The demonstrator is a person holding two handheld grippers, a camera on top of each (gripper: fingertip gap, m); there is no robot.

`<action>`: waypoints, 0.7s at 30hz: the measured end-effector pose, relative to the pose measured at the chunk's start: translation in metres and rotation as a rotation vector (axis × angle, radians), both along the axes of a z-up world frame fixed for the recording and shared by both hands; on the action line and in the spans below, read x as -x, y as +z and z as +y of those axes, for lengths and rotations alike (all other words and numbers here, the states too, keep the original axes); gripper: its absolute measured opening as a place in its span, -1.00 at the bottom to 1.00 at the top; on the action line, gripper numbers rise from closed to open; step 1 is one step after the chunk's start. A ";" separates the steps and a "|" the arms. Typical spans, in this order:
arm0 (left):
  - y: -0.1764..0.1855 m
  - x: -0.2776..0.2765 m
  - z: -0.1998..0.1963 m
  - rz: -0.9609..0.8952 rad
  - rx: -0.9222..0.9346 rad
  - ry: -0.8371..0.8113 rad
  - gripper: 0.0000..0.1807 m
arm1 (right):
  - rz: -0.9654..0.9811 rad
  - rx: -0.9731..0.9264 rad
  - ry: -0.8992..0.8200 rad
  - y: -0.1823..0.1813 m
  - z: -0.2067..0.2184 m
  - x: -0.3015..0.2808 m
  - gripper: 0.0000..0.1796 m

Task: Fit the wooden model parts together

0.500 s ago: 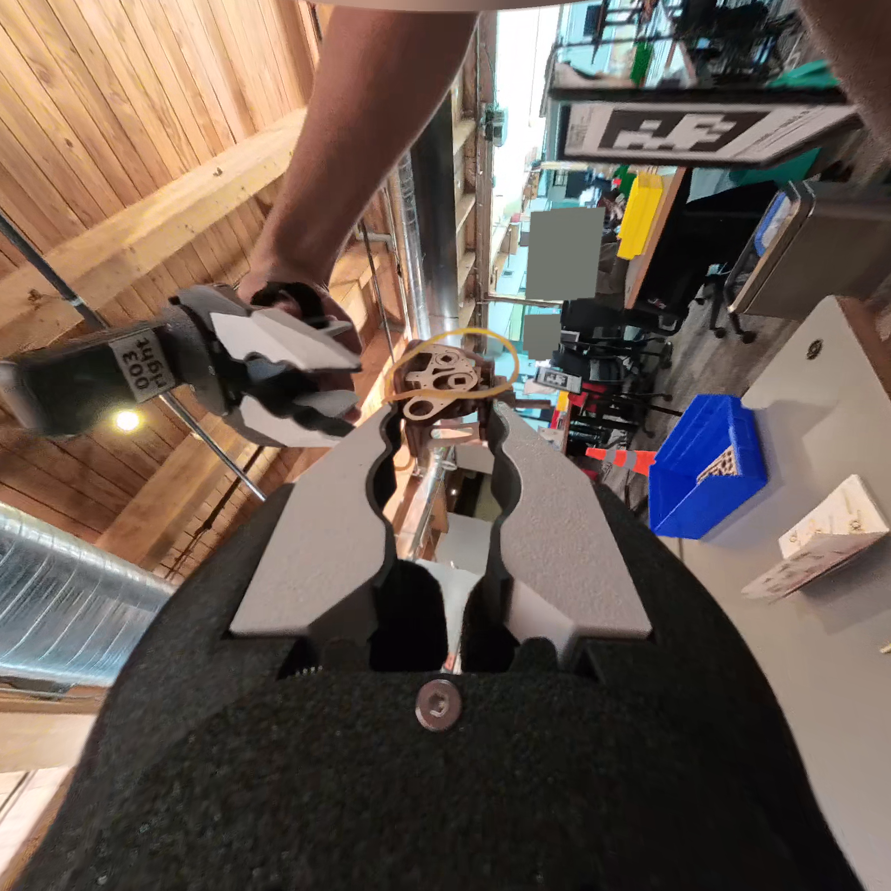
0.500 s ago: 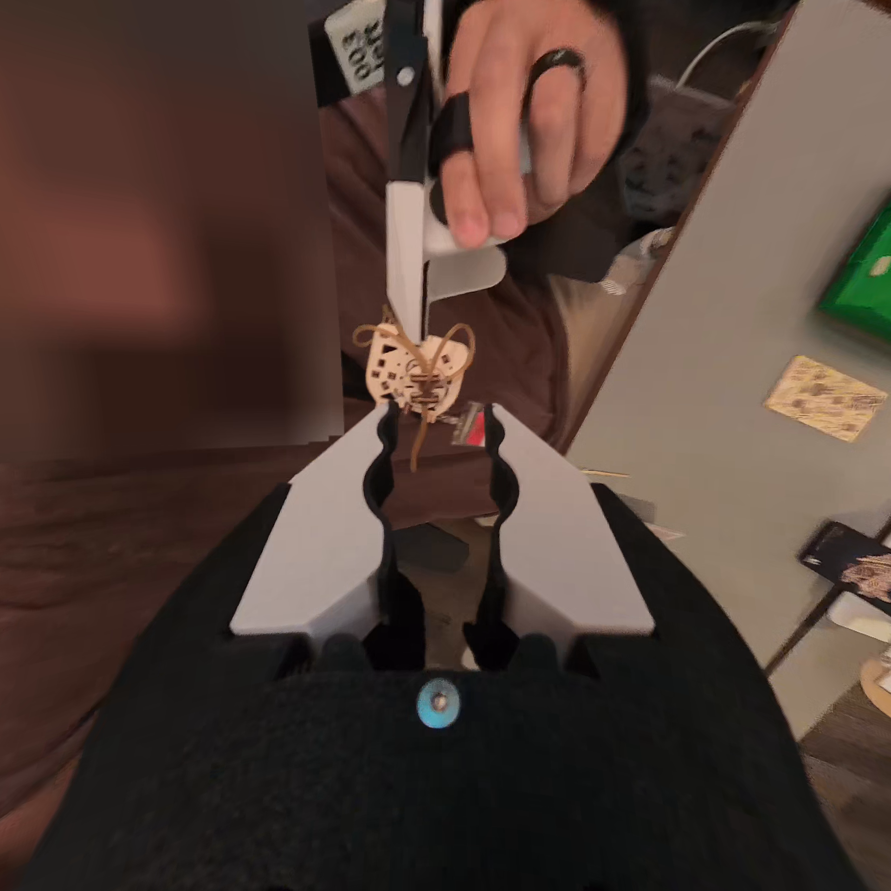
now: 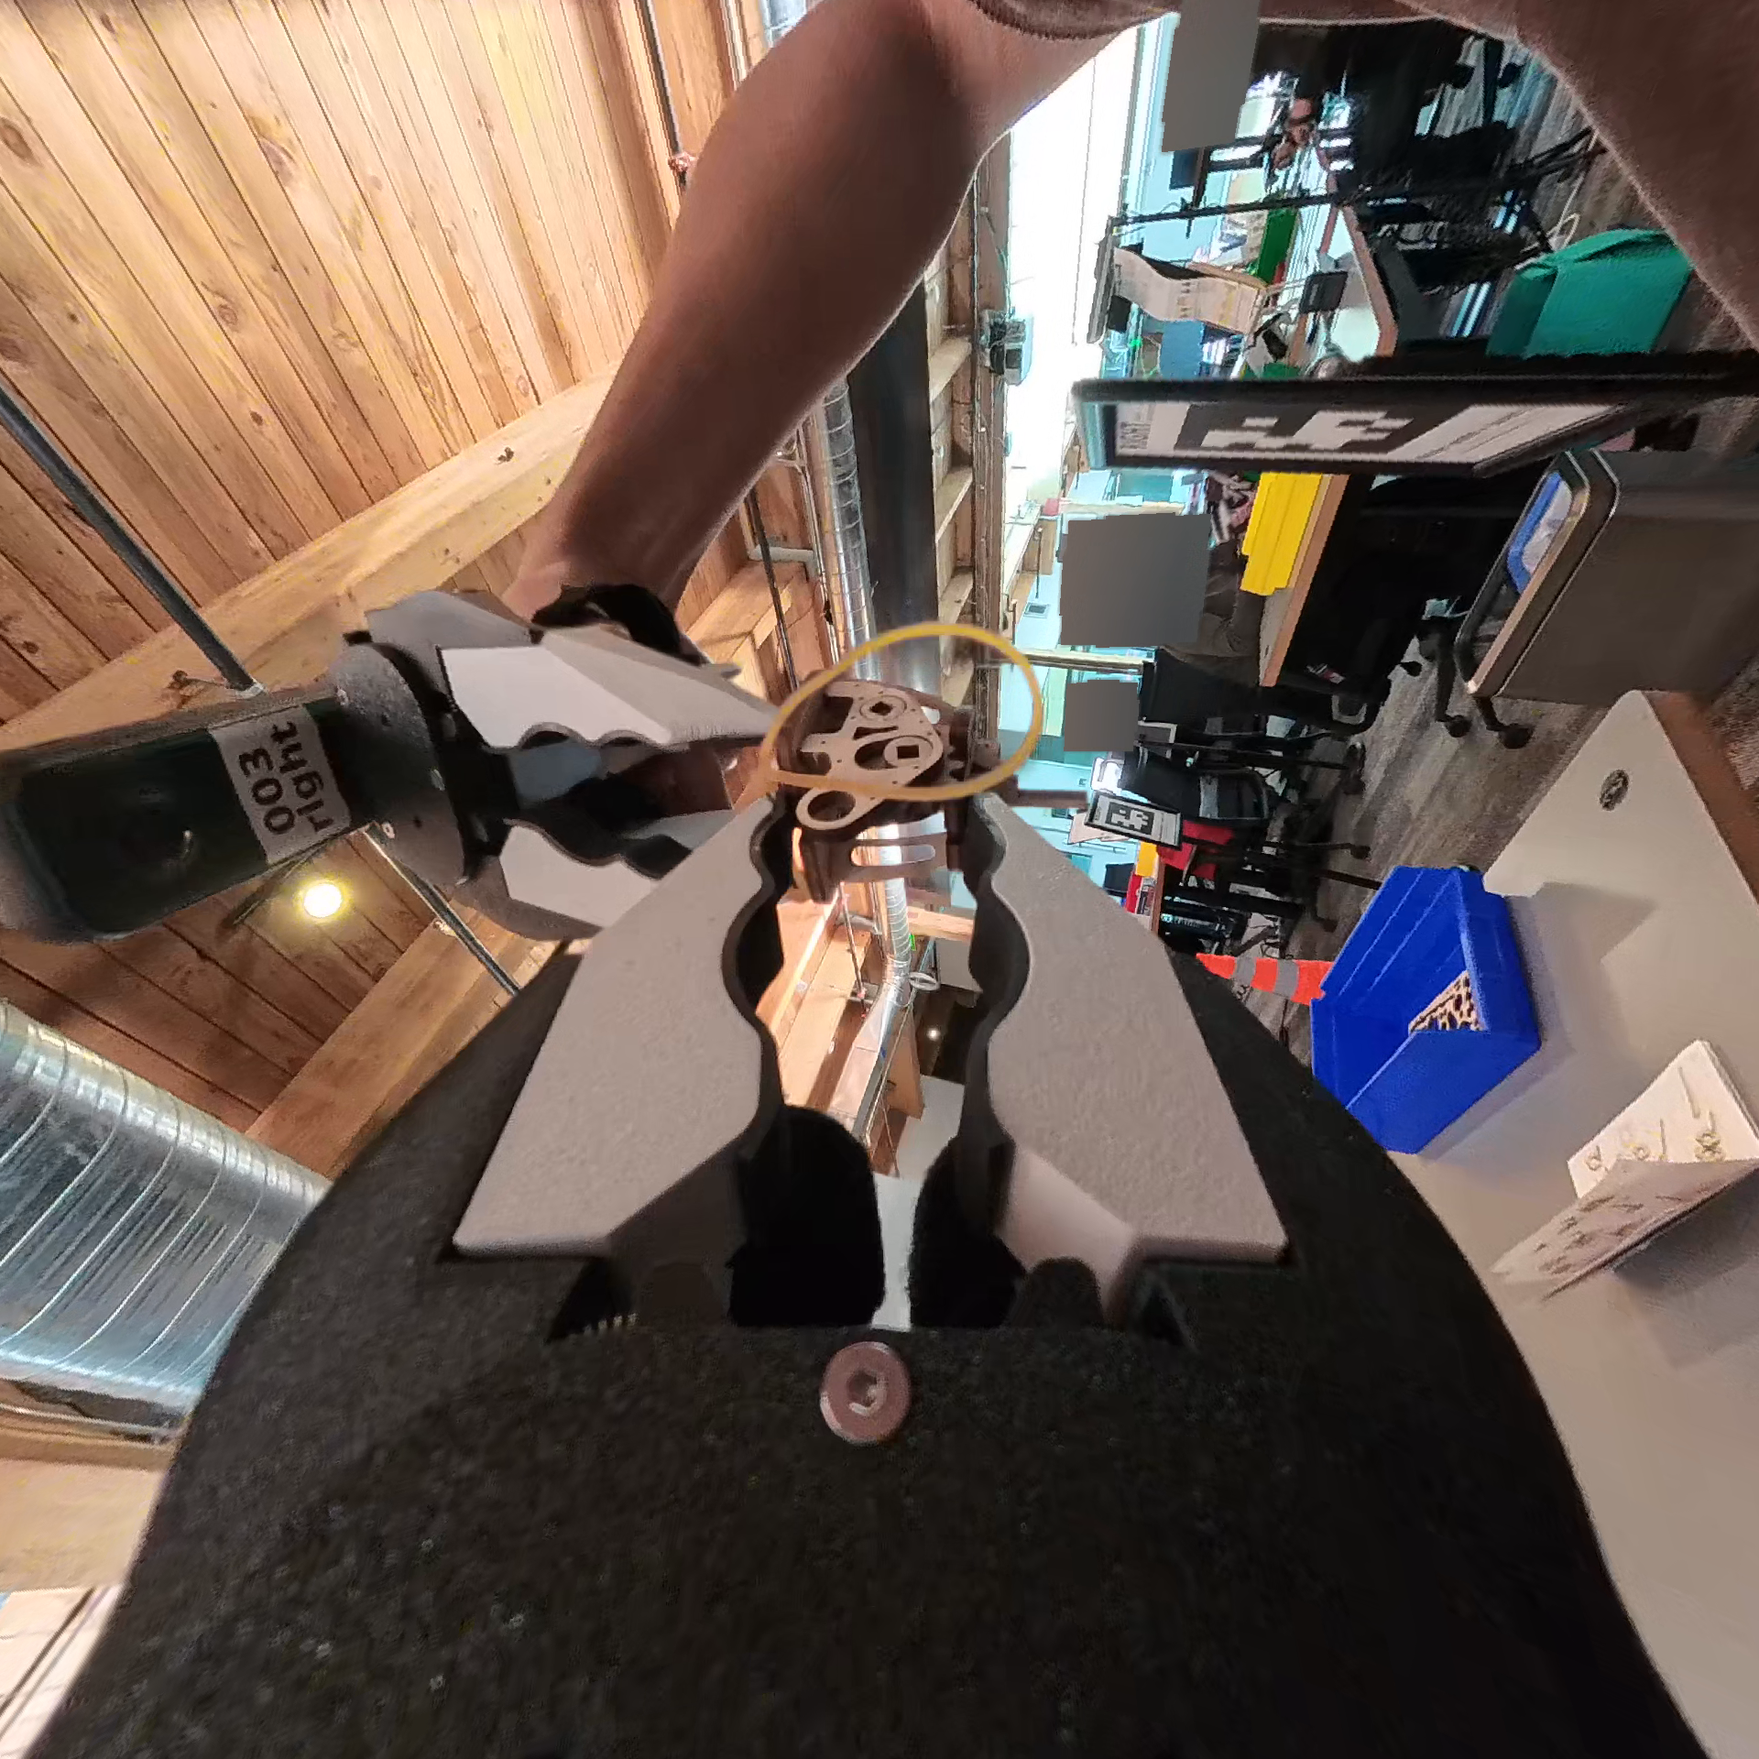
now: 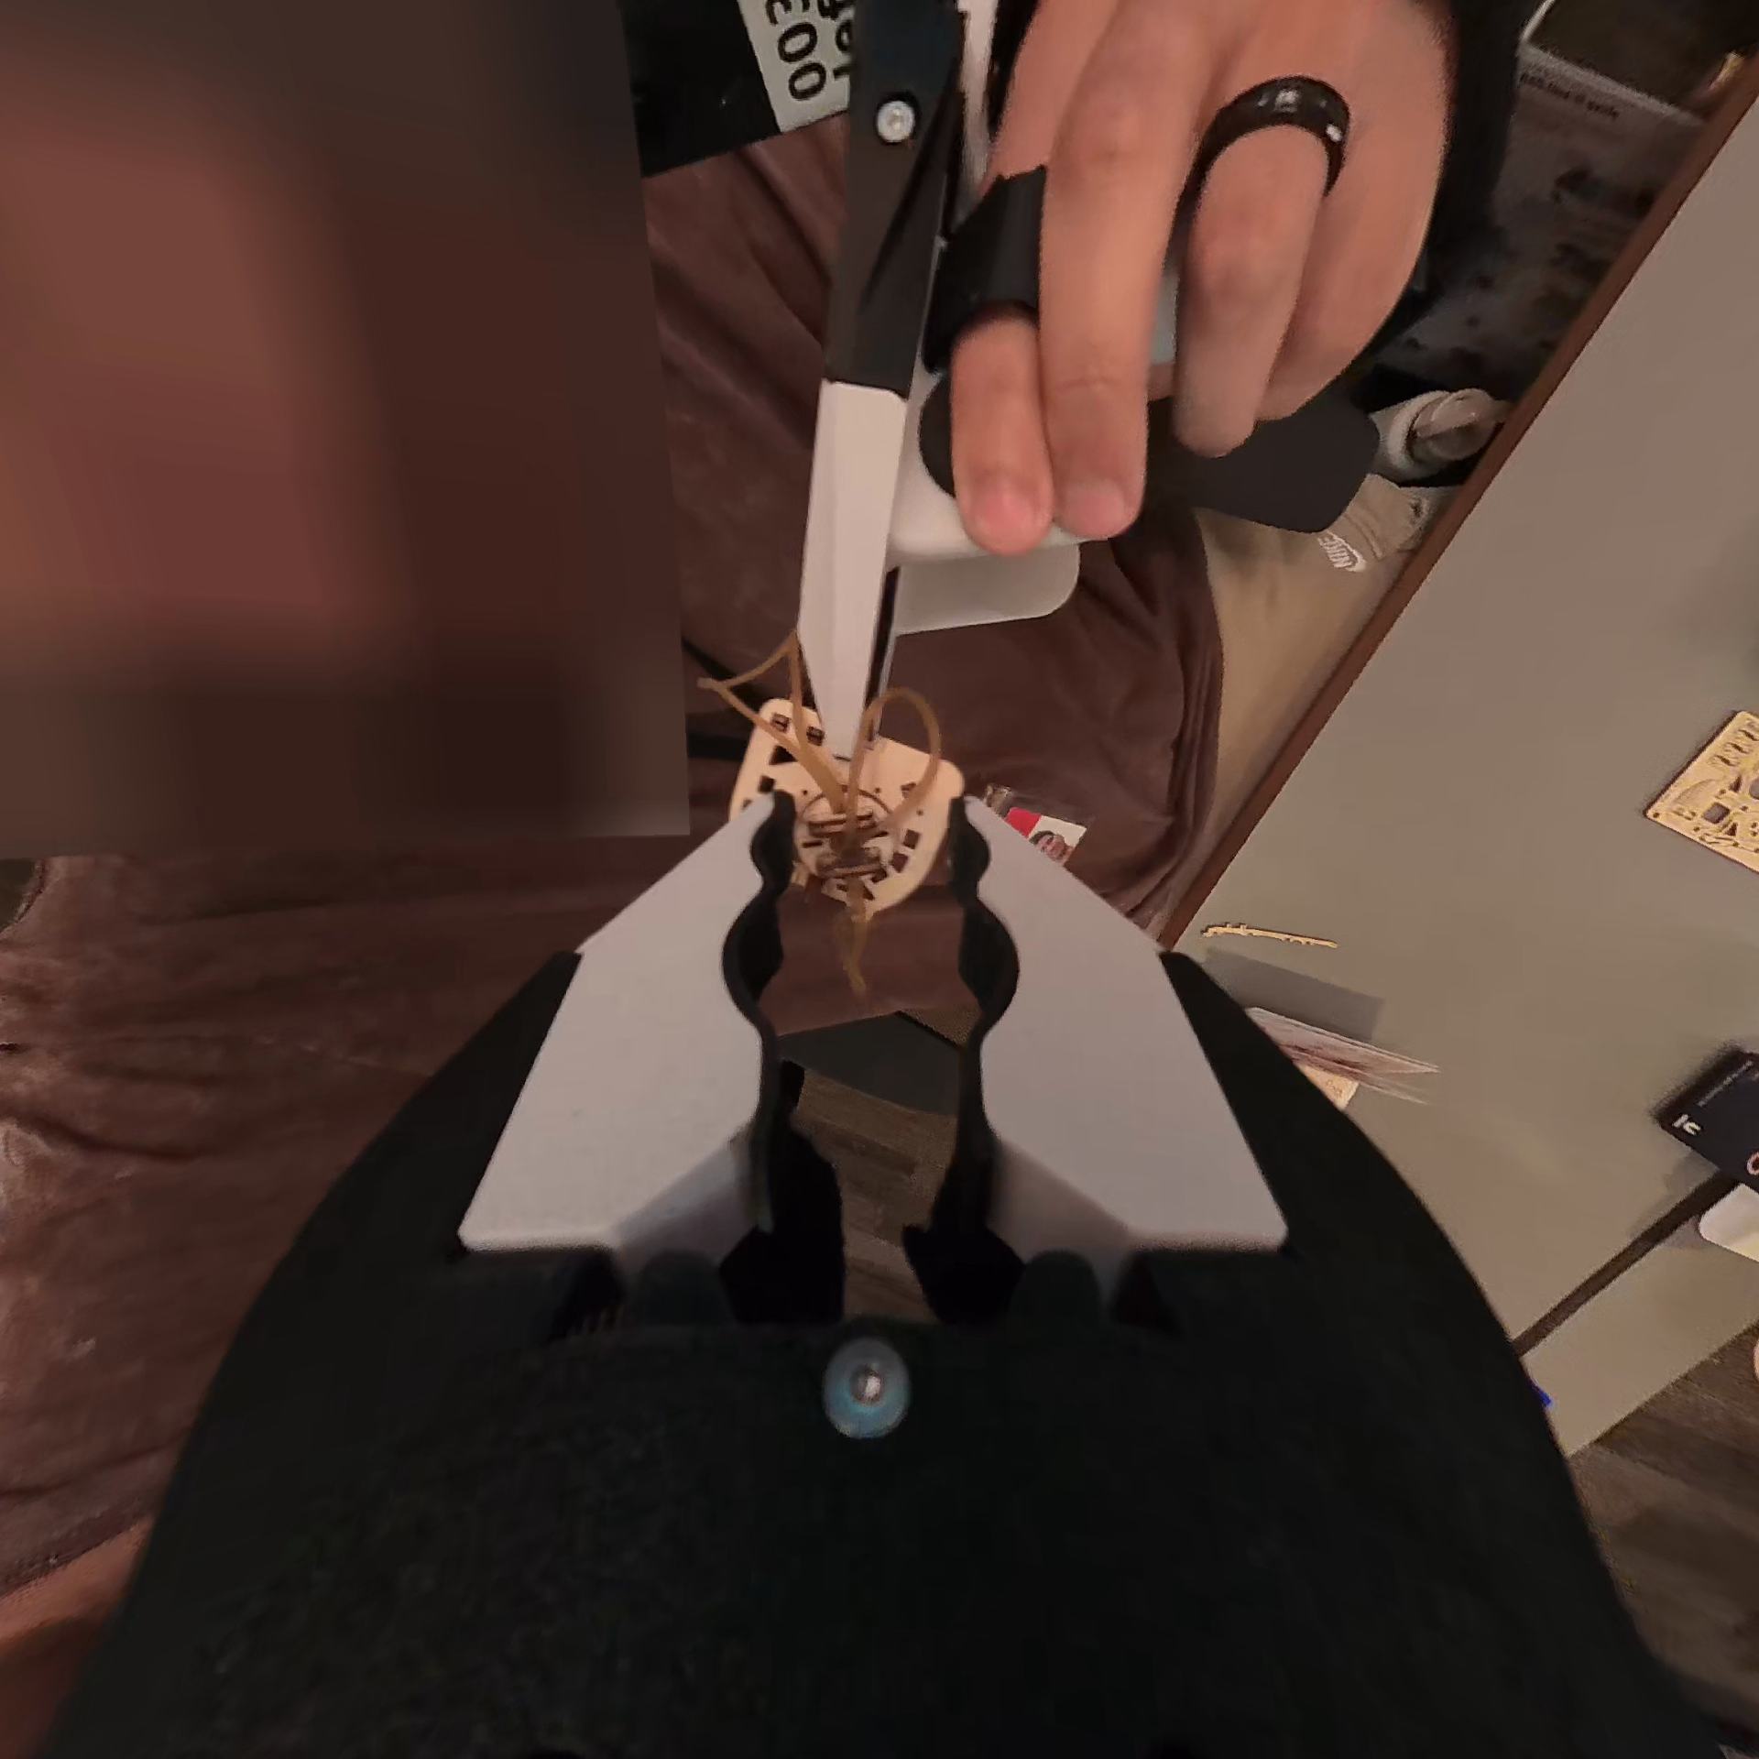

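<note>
A grey table (image 3: pixel 1618 952) is seen along the right of the left wrist view, and it is seen again as a grey surface (image 4: pixel 1523 761) on the right of the right wrist view. On it, in the left wrist view, a blue bin (image 3: pixel 1418 1009) with a patterned wooden sheet inside is stood, and near it a pale stack of cut sheets (image 3: pixel 1637 1180) is laid. In the right wrist view a fretted wooden sheet (image 4: pixel 1713 790) is seen lying flat on the grey surface, well apart from the grippers.

The left gripper (image 3: pixel 871 819) is held up toward a wooden plank ceiling, and its fingers are clamped on the wooden model (image 3: pixel 871 752), which is gripped at their tips, off the table. In the right wrist view the same left gripper (image 4: pixel 842 704) is seen edge-on from above, held by a hand (image 4: pixel 1171 286), its tips pressed on the pale, slotted wooden model (image 4: pixel 847 819).

The right gripper (image 4: pixel 866 838) is held with its fingers apart, one on each side of the model; whether they touch it cannot be told. In the left wrist view the right gripper (image 3: pixel 733 761) is seen coming in from the left, its upper fingertip reaching the model's edge.

A yellow rubber band (image 3: pixel 952 638) is looped loosely around the model, and in the right wrist view the band (image 4: pixel 895 723) is seen crossed over its face, with an end hung below.
</note>
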State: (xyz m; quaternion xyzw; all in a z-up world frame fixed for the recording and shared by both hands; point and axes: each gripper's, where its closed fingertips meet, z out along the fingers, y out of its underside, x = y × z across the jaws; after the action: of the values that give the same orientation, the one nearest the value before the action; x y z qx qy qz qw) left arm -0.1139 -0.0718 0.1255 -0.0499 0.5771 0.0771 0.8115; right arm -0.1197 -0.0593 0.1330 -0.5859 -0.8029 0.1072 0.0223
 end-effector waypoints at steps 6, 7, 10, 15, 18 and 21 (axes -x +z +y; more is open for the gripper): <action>0.000 0.000 -0.006 -0.010 -0.014 -0.001 -0.63 | 0.006 -0.007 -0.014 0.006 -0.003 -0.003 -0.64; 0.000 0.000 -0.007 -0.008 -0.009 -0.008 -0.63 | 0.003 -0.013 -0.012 0.006 -0.003 -0.004 -0.64; 0.001 0.000 -0.005 -0.010 -0.007 -0.015 -0.63 | -0.012 -0.008 -0.011 0.002 -0.003 -0.005 -0.66; 0.001 0.000 0.002 -0.013 0.003 -0.007 -0.63 | -0.017 0.015 -0.009 0.001 0.001 -0.006 -0.70; 0.002 0.001 0.005 -0.017 0.008 -0.005 -0.63 | -0.009 0.018 -0.013 0.002 0.005 -0.005 -0.71; 0.003 0.001 0.008 -0.019 0.010 -0.001 -0.63 | 0.000 0.011 -0.010 0.003 0.009 -0.004 -0.72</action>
State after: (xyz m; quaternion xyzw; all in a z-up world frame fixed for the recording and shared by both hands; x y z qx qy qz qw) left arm -0.1151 -0.0643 0.1287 -0.0543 0.5697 0.0731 0.8168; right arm -0.1153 -0.0505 0.1356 -0.5899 -0.7995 0.1116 0.0198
